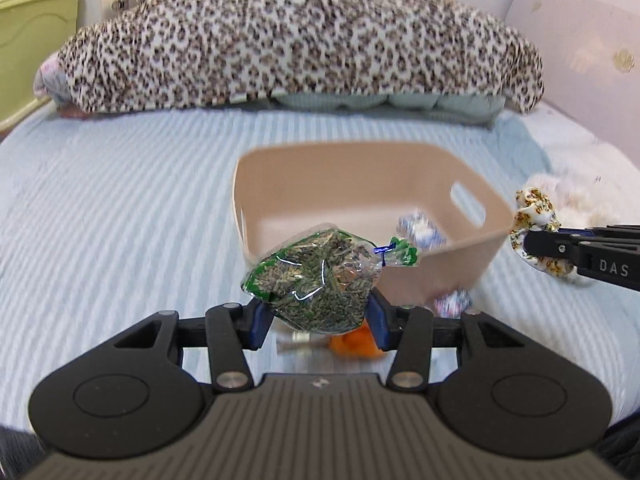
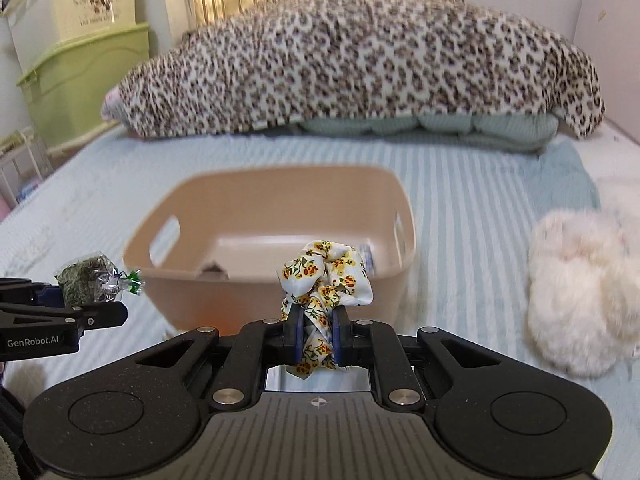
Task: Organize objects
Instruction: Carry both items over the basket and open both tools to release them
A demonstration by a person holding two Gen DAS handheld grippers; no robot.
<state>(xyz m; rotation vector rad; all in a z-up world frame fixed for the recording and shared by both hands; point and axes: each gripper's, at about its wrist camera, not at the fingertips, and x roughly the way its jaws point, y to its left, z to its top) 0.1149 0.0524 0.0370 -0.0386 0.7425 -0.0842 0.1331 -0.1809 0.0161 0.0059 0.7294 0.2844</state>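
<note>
My left gripper is closed on a clear cellophane bag of dried green herbs, its blue pads pressed against the bag's lower sides and its tied, green-printed neck pointing toward the beige plastic basket. The bag hangs in the air just in front of the basket's near left corner. My right gripper is clamped tight on a white scrunchie printed with yellow and orange flowers, most of the fabric bunched above the pads, a little hanging below; it sits just before the basket's near wall, toward its right end. Inside the basket, against its near right side, lies a small blue-and-white item too blurred to name, and a similar one lies on the bed just outside the near wall. Something orange shows below my left gripper, in front of the basket. The basket stands on a pale blue striped bedspread. To its right is a fluffy white plush; behind it, a leopard-print blanket heaped over a pale green quilt.
</note>
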